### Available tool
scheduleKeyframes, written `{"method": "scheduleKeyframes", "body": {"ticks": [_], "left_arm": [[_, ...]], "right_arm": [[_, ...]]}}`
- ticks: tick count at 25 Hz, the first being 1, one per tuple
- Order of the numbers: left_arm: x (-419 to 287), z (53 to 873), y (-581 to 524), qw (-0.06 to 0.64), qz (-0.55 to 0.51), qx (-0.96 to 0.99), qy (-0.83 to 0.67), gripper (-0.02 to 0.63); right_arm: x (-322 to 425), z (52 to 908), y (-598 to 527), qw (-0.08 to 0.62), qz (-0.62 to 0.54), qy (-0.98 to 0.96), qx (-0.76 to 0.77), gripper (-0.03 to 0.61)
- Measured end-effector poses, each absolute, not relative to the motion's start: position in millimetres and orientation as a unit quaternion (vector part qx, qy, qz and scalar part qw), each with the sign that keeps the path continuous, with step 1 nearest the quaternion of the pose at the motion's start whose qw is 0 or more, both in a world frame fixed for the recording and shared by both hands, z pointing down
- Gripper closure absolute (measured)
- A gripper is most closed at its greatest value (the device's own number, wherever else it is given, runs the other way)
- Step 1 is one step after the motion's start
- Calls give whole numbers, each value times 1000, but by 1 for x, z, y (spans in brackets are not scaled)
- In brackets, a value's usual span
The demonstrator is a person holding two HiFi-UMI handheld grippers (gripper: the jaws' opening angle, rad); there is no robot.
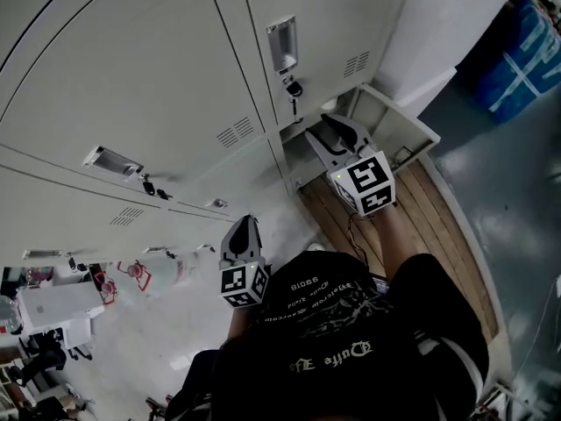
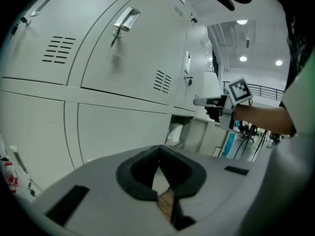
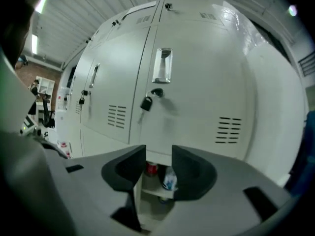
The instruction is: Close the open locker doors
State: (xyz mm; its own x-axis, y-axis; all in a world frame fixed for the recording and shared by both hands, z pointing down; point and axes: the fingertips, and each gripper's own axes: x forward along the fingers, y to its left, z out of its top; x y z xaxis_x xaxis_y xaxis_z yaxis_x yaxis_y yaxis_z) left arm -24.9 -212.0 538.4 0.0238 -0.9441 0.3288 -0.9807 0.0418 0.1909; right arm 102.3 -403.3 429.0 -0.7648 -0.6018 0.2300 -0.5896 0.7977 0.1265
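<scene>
A bank of pale grey lockers (image 1: 158,86) fills the head view. One bottom locker stands open, its door (image 1: 399,128) swung out to the right. My right gripper (image 1: 326,123) is open and empty, pointing at that opening just left of the door. In the right gripper view its jaws (image 3: 158,154) frame the open compartment (image 3: 156,193), which holds a red can (image 3: 151,170) and a bottle (image 3: 169,178). The locker above is closed, with a handle (image 3: 163,65) and padlock (image 3: 146,103). My left gripper (image 1: 245,224) hangs back from the lockers, shut (image 2: 159,151) on nothing.
A wooden floor strip (image 1: 438,226) runs in front of the open locker. A blue bag (image 1: 526,60) lies at the far right. A white box (image 1: 53,310) and small red-and-white items (image 1: 131,274) sit at the lower left. The person's black shirt (image 1: 351,349) covers the bottom.
</scene>
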Motion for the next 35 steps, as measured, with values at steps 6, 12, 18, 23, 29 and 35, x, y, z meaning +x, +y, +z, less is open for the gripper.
{"method": "scheduleKeyframes", "body": {"ticks": [6,12,18,23,29,35], "left_arm": [[2,544,-231,188,50,718,-668,606],[25,547,-244,187,68,741,-641,606],[31,546,-247,186,78,746,-634,606],[29,547,-246,187,82,743,-638,606],[27,550,-241,192,81,740,-639,606],[22,551,-236,191,77,735,-646,606]], "right_arm": [[238,466,-426,193,10,-880,435,416],[361,472,-449,279,-23,-809,517,385],[413,505,-466,362,18,-795,487,345],[413,522,-468,388,43,-798,460,399],[412,521,-459,399,46,-799,448,454],[392,520,-434,397,44,-816,417,466]]}}
